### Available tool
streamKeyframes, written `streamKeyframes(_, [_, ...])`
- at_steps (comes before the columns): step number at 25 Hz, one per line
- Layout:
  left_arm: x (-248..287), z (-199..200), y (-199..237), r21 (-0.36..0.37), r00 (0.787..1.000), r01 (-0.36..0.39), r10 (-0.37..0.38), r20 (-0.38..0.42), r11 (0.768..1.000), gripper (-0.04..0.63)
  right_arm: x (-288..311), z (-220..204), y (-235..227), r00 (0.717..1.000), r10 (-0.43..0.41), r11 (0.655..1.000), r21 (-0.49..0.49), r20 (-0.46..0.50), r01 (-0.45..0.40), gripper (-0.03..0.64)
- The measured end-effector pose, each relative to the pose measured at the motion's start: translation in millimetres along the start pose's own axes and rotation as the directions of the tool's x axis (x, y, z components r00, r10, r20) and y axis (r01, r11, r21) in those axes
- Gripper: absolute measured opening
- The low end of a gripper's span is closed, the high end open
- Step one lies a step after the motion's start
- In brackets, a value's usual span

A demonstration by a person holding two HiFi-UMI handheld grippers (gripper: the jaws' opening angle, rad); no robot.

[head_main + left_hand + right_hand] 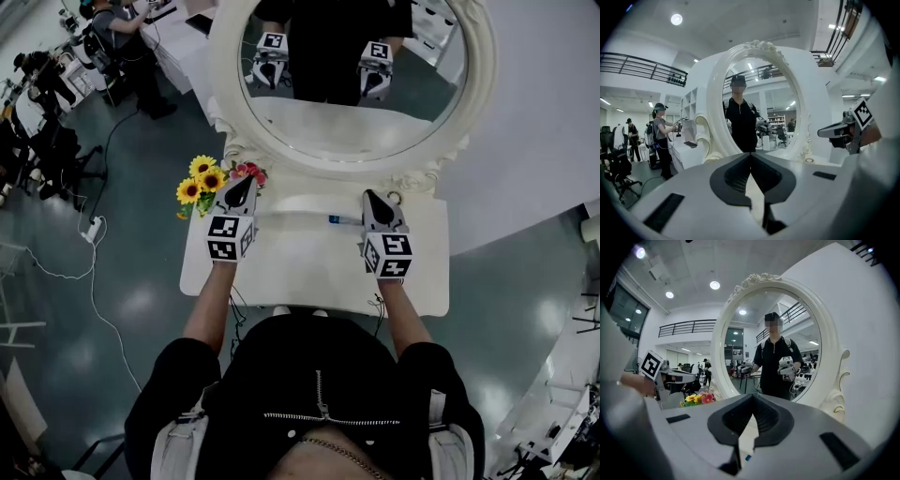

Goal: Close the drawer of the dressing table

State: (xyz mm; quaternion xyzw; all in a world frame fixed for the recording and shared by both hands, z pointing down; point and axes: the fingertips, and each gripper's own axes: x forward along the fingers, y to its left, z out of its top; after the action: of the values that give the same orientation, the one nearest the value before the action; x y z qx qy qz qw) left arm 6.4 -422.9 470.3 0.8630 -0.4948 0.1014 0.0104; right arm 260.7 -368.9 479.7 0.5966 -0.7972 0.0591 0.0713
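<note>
The white dressing table [300, 272] stands in front of me with its oval mirror [349, 127] behind the top. No view shows its drawer; the table top and my body hide the front. My left gripper [241, 182] is held above the left part of the top, shut and empty, pointing at the mirror [754, 108]. My right gripper [372, 197] hovers above the right part, also shut with nothing in it. In the left gripper view the jaws [750, 155] meet at the tips. The right gripper view shows the same [751, 397]. Each gripper appears in the other's view: right [829, 132], left [686, 376].
A bunch of yellow and pink flowers [206, 180] stands at the table's back left corner. A small blue-and-white item [341, 220] lies on the top between the grippers. A person [131, 42] works at desks to the far left. A power strip [92, 230] and cables lie on the floor.
</note>
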Motion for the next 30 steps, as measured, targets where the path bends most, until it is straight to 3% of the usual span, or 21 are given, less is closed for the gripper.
streamKeyframes(16, [-7, 2, -15, -0.046, 0.999, 0.037, -0.036, 0.018, 0.998, 0.021, -13, -4, 4, 1.0, -0.001, 1.0, -0.008, -0.006, 0.001, -0.008])
streamKeyframes(30, [-10, -2, -15, -0.053, 1.0, 0.025, -0.025, 0.015, 0.998, 0.021, -15, -8, 7, 1.0, 0.012, 1.0, -0.011, -0.011, -0.012, -0.008])
